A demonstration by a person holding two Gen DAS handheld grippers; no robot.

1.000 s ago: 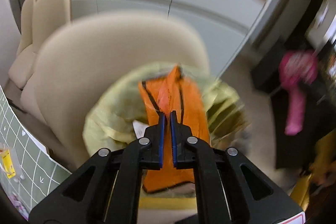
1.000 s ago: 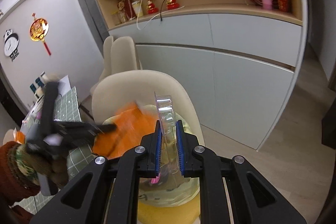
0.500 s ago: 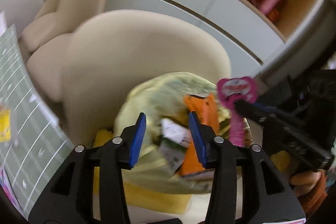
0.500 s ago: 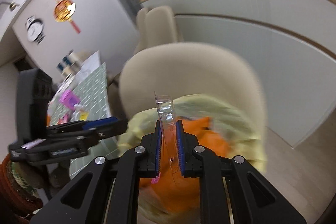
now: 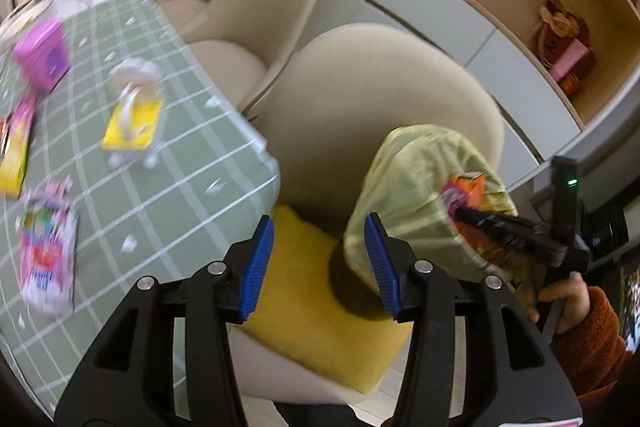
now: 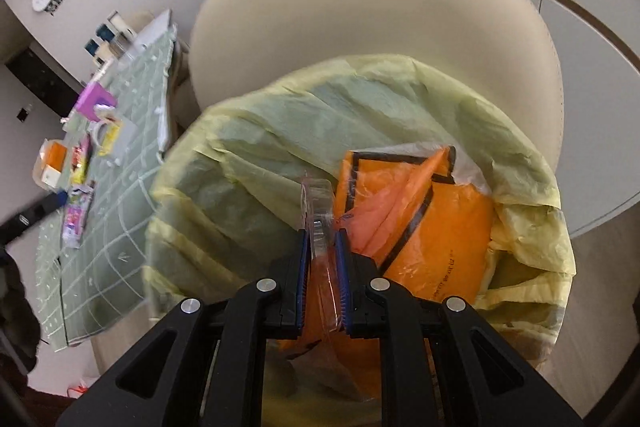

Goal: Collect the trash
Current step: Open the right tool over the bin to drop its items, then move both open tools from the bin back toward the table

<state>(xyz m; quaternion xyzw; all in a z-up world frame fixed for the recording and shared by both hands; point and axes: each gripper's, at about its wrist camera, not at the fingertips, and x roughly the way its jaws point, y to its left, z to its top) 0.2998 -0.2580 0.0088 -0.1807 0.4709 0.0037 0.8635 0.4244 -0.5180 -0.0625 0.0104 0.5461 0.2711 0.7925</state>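
Yellow-green plastic lines the trash bag (image 6: 372, 131), whose open mouth fills the middle of the right wrist view, with the beige chair back (image 6: 372, 7) rising behind it from 10 to 2 o'clock. The right gripper (image 6: 323, 259) is clamped on a clear plastic blister pack (image 6: 318, 211), held upright on edge right over the mouth, and an orange wrapper (image 6: 440, 227) with black lines lies inside the bag at 3 o'clock of the fingers. The bag's rim is slack and crumpled all round; the widest free opening lies at 9 to 12 o'clock of the pack.

In the left wrist view the left gripper (image 5: 318, 267) stands wide apart and holds nothing. Its right finger sits just beside the bag's outer wall (image 5: 408, 195), and the yellow cushion (image 5: 320, 299) shows in the gap between the fingers. At 9 o'clock the green checked tablecloth (image 5: 168, 187) hangs over the table edge, close to the chair, leaving a narrow passage between table and bag. More litter lies on the cloth: a pink-and-white packet (image 5: 48, 251), a yellow card with a white piece (image 5: 132, 119), and a purple box (image 5: 40, 59).

Half a second ago the left fingers framed the bag's mouth, half open; now they are spread wider and turned toward the table. The right gripper, then short of the bag, now hangs directly over its mouth, with the same hold on the pack.
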